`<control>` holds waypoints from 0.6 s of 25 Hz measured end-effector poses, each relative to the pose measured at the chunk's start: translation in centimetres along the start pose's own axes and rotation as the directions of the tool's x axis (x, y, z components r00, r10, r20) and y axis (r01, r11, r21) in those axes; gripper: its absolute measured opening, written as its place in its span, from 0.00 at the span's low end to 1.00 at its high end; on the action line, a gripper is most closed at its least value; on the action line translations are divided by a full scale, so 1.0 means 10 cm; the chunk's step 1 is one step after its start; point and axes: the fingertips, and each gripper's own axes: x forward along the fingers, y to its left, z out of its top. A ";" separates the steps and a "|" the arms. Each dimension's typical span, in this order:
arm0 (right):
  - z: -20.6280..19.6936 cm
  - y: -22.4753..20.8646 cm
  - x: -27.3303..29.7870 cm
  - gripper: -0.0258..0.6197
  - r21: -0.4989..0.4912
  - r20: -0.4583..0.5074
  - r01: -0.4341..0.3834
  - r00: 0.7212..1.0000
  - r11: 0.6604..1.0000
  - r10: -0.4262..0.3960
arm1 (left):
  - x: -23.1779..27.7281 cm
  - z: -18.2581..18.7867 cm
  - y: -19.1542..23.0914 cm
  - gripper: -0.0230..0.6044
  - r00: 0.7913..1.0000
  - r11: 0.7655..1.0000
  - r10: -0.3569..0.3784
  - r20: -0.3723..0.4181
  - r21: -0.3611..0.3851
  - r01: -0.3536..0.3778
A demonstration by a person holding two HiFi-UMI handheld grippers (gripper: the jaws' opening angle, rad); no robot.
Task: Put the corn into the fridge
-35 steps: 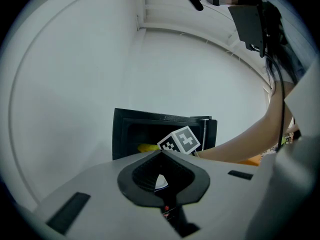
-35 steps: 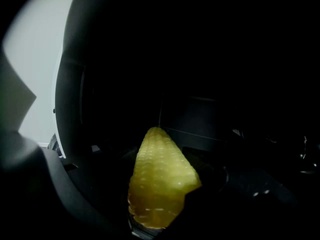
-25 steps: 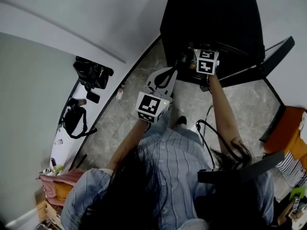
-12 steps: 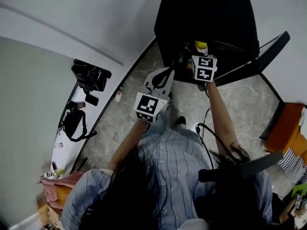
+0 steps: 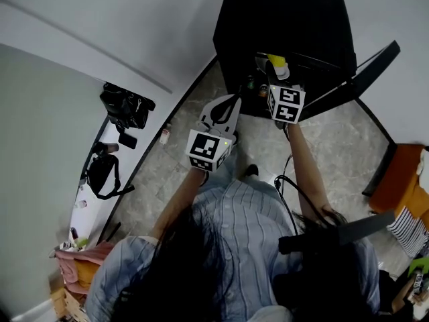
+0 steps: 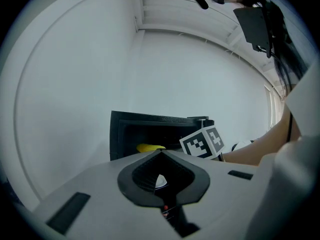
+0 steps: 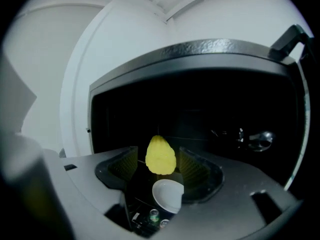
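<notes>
The yellow corn (image 7: 160, 155) stands upright between the pads of my right gripper (image 7: 159, 165), which is shut on it. The corn is held in front of the dark open mouth of the black fridge (image 7: 200, 109). In the head view the corn (image 5: 277, 62) shows at the fridge (image 5: 288, 19) opening, just past the right gripper (image 5: 276, 74). My left gripper (image 5: 228, 104) hangs lower left of it, shut and empty. From the left gripper (image 6: 160, 181) view I see the fridge (image 6: 125, 134), the corn (image 6: 150, 147) and the right gripper's marker cube (image 6: 202, 143).
The fridge door (image 5: 365, 69) swings open to the right. A white bowl (image 7: 169, 194) and small bottles (image 5: 249, 84) sit low in the fridge. Black camera bags (image 5: 127, 106) lie along the left wall. A cable (image 5: 285, 178) trails on the floor, and an orange thing (image 5: 402, 183) stands at right.
My right gripper has carried the corn a little forward to the fridge opening, so the corn now shows past the marker cube. The left gripper has barely moved.
</notes>
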 end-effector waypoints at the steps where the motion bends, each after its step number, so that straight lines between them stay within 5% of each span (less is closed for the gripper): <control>1: 0.00 0.00 -0.04 0.46 0.007 -0.001 -0.003 1.000 1.000 0.003 | -0.01 0.00 -0.01 0.05 1.000 1.000 0.000 0.003 -0.001 0.000; 9: 0.13 0.15 -0.47 0.45 0.119 0.029 -0.093 0.996 0.988 0.090 | -0.05 0.03 -0.17 0.05 1.000 1.000 -0.001 0.018 -0.017 0.002; 15: 0.29 0.34 -0.91 0.31 0.137 0.064 -0.168 0.985 0.976 0.160 | -0.11 0.05 -0.31 0.05 0.999 0.999 0.008 0.032 -0.036 -0.007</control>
